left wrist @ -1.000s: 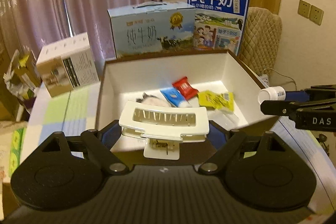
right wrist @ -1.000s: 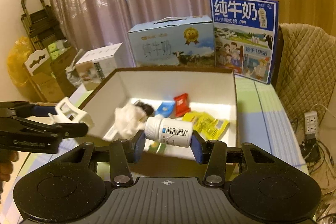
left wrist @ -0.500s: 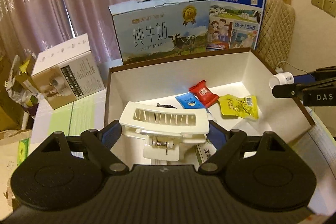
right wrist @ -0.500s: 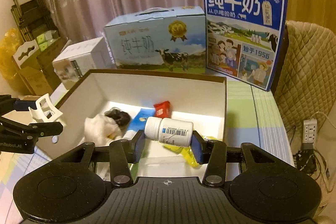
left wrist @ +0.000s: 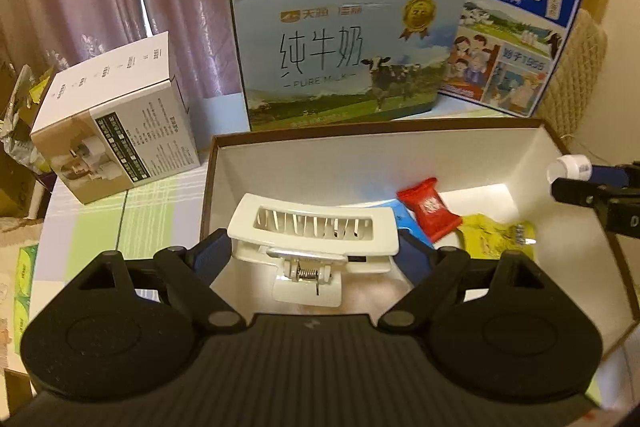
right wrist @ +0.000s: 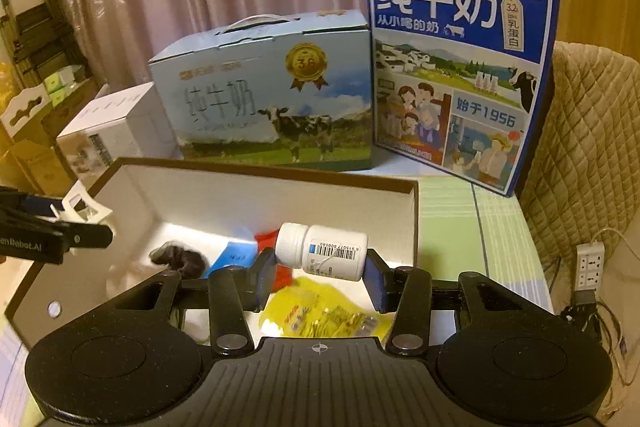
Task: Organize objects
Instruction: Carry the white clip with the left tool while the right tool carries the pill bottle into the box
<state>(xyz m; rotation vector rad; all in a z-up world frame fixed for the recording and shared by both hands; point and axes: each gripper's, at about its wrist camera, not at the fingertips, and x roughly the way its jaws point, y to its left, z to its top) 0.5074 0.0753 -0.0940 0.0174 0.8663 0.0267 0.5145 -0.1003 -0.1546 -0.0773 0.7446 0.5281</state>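
Crosswise, bottle [right wrist: 322,253] spans right tongs [right wrist: 320,281], cap leftward.

White hair clip [left wrist: 313,231] held level above the open box [left wrist: 360,151]; white pill bottle [right wrist: 322,251] sideways, cap left, over snack packets [right wrist: 324,315].

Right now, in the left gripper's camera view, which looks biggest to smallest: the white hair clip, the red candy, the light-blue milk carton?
1. Light-blue milk carton
2. White hair clip, though nearness enlarges it
3. Red candy
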